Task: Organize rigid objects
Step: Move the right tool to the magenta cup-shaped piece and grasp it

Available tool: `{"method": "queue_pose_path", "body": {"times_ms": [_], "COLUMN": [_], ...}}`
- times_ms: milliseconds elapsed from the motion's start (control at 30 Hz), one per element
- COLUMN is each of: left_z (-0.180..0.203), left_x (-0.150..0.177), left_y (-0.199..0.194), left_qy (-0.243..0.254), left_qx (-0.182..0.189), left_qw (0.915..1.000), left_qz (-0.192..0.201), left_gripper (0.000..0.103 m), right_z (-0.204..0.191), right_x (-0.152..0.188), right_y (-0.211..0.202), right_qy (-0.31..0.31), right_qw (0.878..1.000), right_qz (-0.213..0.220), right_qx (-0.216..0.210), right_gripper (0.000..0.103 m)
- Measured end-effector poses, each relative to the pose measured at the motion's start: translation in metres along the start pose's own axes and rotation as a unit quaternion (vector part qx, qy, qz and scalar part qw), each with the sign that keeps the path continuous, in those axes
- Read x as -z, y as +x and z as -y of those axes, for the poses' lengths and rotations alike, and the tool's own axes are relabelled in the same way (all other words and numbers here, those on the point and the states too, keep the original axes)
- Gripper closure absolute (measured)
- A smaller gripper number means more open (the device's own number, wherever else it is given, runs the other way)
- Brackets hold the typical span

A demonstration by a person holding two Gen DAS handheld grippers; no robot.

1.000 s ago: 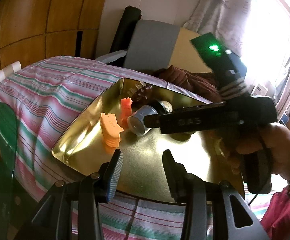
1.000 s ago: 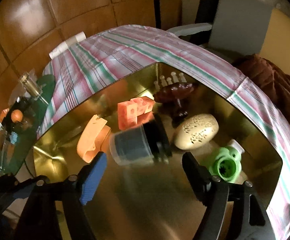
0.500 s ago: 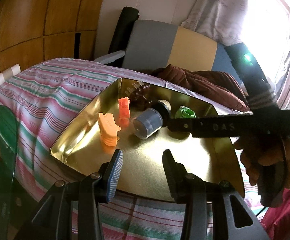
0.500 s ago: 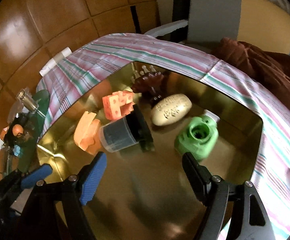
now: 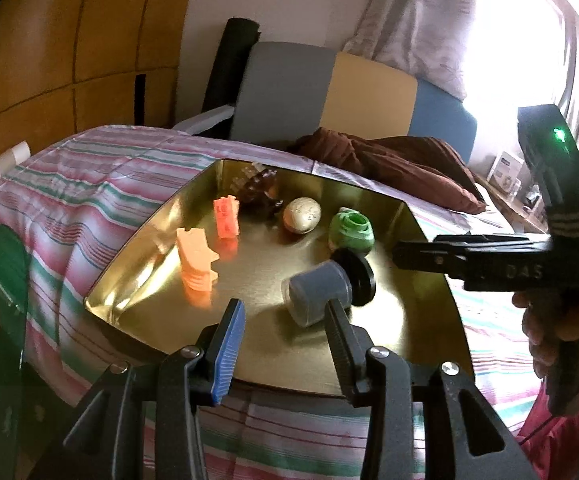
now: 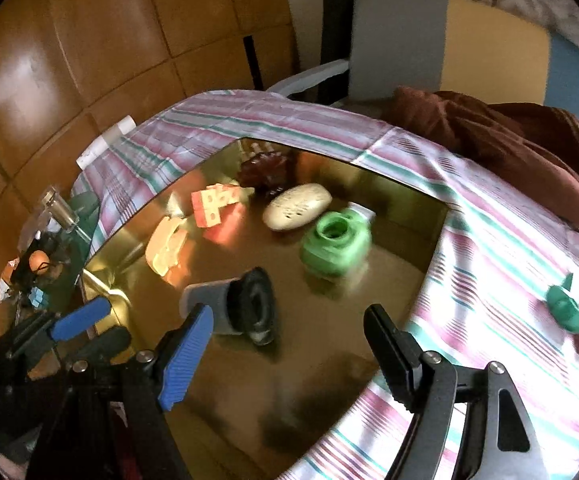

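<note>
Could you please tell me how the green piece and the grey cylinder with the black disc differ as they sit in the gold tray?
The green piece sits with its round opening facing up; the grey cylinder lies on its side. The green piece is one colour and squat; the grey cylinder ends in a wider black disc. Both rest loose on the gold tray, in neither gripper.

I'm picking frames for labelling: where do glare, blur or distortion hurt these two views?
Left wrist view: the window is blown out white, the gold tray throws bright glare, and the fisheye bends the wall panels. Right wrist view: motion blur smears the green bottle and the striped cloth; the tray mirrors the orange blocks.
</note>
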State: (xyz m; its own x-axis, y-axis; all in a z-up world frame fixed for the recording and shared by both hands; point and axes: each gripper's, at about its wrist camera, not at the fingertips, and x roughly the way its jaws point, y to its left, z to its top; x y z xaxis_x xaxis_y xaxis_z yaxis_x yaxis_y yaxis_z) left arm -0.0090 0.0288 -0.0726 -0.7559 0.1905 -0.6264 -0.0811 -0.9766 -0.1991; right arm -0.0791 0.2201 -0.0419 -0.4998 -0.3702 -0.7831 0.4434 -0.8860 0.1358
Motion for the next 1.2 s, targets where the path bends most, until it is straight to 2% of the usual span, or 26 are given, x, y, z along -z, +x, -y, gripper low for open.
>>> {"method": "queue_pose_path", "body": {"times_ms": [233,533,733,967,1200], "left_z": [0.013,0.043,0.066,0.088,0.110], "left_x": [0.002,0.011,0.017,0.024,0.031], "left_y": [-0.005,-0.013,-0.013,-0.014,-0.010], "left_qy": [0.020,0.066,0.096,0.129,0.160], "left_qx": [0.021,0.069,0.093,0.113,0.127], "left_qw": [0.9996,0.9954,0.9910,0.9850,0.9783], "left_qz": [0.006,0.003,-0.008,-0.020,-0.036], "left_gripper": [0.062,0.062,0.062,0.061,0.061], "right_z": [0.032,0.089,0.125,0.167,0.207], "right_x": [0.026,0.063,0.087,0.111,0.123], "right_y": [-0.030,-0.045,-0.049,-0.053,-0.070], "right_qy": [0.029,0.113,0.160,0.229,0.278], "right_qw": [0.999,0.991,0.982,0.964,0.947], "right_qz": [0.010,-0.021,-0.046,-0.079,-0.087], "right_qx": [0.031,0.064,0.093,0.110,0.136], "right_gripper": [0.023,0.022,0.021,0.021,0.021]}}
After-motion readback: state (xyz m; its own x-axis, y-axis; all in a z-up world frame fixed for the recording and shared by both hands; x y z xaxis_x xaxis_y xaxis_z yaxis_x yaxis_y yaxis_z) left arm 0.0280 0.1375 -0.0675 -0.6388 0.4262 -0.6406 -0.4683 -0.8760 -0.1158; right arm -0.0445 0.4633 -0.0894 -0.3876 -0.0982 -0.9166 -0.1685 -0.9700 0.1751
